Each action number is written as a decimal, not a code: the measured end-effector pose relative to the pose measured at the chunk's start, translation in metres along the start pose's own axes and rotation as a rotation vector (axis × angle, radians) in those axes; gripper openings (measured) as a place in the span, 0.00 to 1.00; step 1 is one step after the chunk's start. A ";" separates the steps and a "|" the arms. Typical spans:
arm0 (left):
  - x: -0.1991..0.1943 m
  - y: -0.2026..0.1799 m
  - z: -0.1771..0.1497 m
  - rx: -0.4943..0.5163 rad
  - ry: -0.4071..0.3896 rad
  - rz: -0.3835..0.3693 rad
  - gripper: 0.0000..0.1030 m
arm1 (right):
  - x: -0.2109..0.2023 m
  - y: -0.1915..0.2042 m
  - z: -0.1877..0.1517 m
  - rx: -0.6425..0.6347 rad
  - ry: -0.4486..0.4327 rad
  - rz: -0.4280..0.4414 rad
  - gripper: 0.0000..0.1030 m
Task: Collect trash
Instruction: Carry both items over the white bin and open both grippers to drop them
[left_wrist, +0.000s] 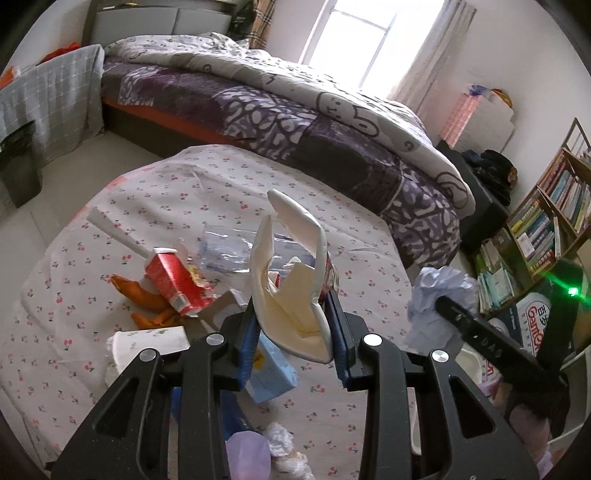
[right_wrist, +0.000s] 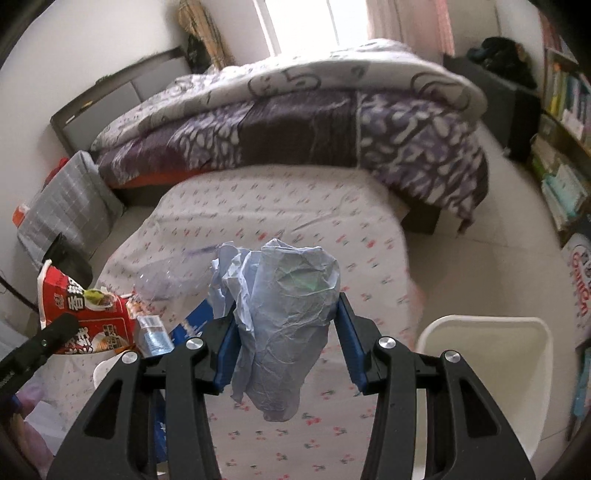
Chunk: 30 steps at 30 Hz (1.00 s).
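Bedroom, cloth-covered table (left_wrist: 332, 229). Left gripper (left_wrist: 293, 325) pinching peel (left_wrist: 291, 291), right gripper (right_wrist: 286, 332) pinching tissue (right_wrist: 280, 317) near bin (right_wrist: 480, 332). Carton (left_wrist: 177, 280), cup (left_wrist: 147, 343), wrappers left mid-table.

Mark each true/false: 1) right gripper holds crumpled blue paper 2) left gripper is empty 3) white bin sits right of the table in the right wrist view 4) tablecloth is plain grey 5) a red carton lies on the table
1) True: the right gripper is shut on the crumpled blue paper.
2) False: the left gripper grips a torn cream cup.
3) True: the white bin is there.
4) False: the tablecloth is white with a cherry print.
5) True: the red carton lies among the trash.
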<state>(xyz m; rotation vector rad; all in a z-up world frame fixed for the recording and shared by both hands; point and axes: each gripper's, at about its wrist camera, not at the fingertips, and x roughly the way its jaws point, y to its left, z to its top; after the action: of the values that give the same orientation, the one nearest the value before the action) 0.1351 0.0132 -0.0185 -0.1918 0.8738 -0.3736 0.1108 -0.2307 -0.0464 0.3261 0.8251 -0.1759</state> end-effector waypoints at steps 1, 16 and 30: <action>0.001 -0.004 -0.001 0.008 0.002 -0.005 0.32 | -0.004 -0.004 0.001 0.003 -0.012 -0.007 0.46; 0.018 -0.068 -0.026 0.105 0.042 -0.078 0.32 | -0.057 -0.069 -0.008 -0.028 -0.109 -0.177 0.46; 0.035 -0.141 -0.054 0.199 0.090 -0.154 0.32 | -0.092 -0.121 -0.034 -0.086 -0.136 -0.330 0.52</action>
<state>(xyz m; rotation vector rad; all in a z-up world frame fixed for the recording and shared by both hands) 0.0799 -0.1309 -0.0333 -0.0587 0.9068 -0.6134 -0.0073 -0.3297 -0.0256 0.0935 0.7454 -0.4646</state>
